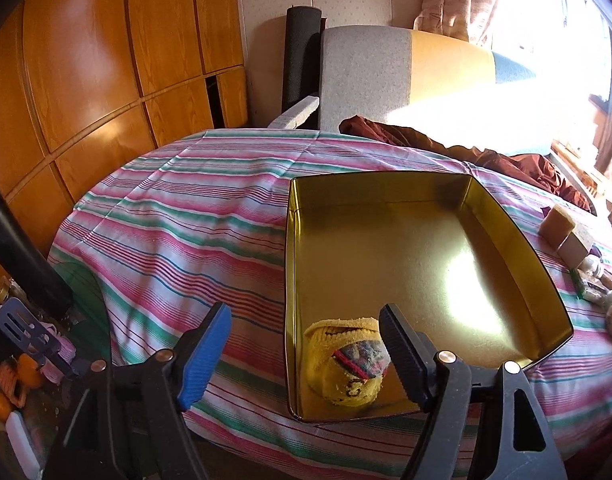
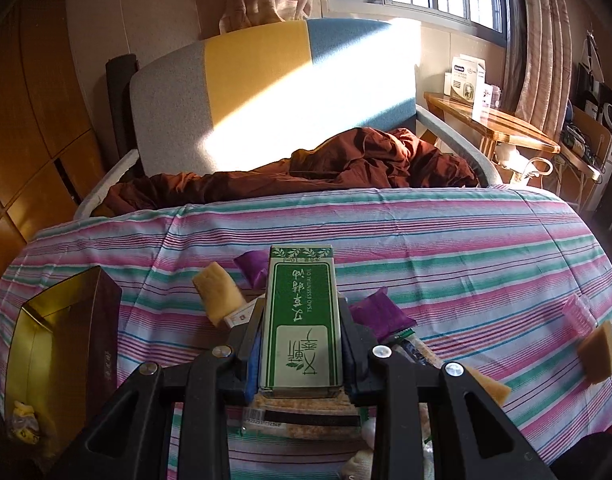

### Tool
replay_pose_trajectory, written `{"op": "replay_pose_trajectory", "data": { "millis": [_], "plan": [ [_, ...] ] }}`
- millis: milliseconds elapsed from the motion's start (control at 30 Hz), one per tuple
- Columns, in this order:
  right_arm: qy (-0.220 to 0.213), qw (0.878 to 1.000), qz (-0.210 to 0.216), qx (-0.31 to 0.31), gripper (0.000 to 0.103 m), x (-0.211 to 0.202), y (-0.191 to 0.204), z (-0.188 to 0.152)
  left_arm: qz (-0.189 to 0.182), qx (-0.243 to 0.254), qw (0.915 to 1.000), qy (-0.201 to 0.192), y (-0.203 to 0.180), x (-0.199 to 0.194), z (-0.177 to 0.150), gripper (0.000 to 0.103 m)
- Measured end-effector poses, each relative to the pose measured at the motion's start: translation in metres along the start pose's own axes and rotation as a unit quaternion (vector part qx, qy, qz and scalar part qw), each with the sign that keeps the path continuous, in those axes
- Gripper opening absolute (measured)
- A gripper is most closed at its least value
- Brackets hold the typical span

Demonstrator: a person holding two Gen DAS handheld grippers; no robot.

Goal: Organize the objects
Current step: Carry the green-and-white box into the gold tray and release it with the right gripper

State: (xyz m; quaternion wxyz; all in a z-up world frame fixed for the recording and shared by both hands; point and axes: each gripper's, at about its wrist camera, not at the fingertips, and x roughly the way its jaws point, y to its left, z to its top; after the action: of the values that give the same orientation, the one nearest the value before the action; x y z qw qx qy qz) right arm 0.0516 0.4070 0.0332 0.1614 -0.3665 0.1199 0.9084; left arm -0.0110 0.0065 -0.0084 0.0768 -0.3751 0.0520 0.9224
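Green-and-white cardboard, the essential-oil box [image 2: 301, 320] is clenched on its long sides by the right gripper [image 2: 301, 354], beside the gold tin [image 2: 33, 344]; light and crushable, it is judged. The left gripper [image 1: 306, 344] is spread, empty, above the yellow sock [image 1: 346, 364] in the tin.

Both wrist cameras look steeply down, close over the pink-and-green striped bedspread [image 1: 165, 216]; both catch the gold-lined rectangular metal tin [image 2: 61, 344] and the grey, yellow and blue headboard [image 2: 245, 80].

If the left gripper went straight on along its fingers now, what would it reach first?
Probably the yellow sock lying in the near corner of the gold tin. The left gripper stands open, nothing between its fingers; the sock sits just ahead, partly behind one finger. Depth is uncertain.
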Motion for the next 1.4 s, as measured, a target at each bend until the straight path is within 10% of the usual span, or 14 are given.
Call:
{"op": "replay_pose_trajectory", "data": {
  "millis": [433, 667, 1233, 1400],
  "plan": [
    [0.086, 0.963, 0.207, -0.147, 0.03, 0.001, 0.222, -0.027, -0.013, -0.044, 0.9989, 0.004, 0.022, 0.006, -0.007, 0.079],
    [0.179, 0.938, 0.238, -0.179, 0.03, 0.042, 0.312, -0.074, 0.0, -0.082, 0.9966, 0.01, 0.054, 0.009, -0.015, 0.079],
    [0.229, 0.913, 0.294, -0.165, 0.049, 0.053, 0.359, -0.101, 0.006, -0.107, 0.9939, 0.024, 0.075, 0.015, -0.027, 0.079],
    [0.184, 0.926, 0.27, -0.188, 0.087, 0.035, 0.35, -0.097, 0.004, -0.102, 0.9945, 0.023, 0.07, 0.014, -0.024, 0.08]
  ]
}}
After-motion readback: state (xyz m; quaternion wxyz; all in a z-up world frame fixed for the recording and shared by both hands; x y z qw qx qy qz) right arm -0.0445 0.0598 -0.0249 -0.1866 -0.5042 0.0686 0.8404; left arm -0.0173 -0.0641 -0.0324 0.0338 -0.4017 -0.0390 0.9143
